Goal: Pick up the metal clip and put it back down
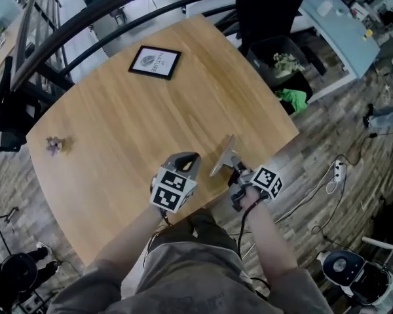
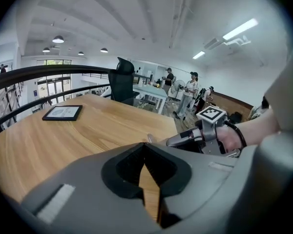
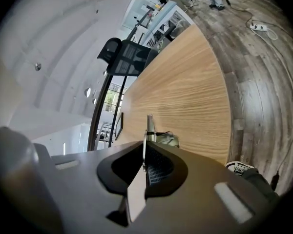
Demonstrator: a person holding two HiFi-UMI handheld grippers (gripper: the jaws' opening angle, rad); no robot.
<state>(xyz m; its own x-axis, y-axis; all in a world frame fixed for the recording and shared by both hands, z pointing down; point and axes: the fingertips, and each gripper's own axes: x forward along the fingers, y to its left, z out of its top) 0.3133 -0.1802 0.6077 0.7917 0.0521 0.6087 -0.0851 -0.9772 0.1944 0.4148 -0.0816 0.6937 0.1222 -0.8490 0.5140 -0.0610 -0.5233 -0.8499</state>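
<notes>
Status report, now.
Right tongs shut on metal clip, near the table edge. Left tongs shut, empty, alongside. Nothing in the way around the clip.

Both forearms extend forward, side by side. Left gripper [image 1: 187,158]: held level, jaws closed together with nothing between them. Right gripper [image 1: 238,170]: rolled sideways, jaws clamped on the metal clip [image 1: 223,156].
</notes>
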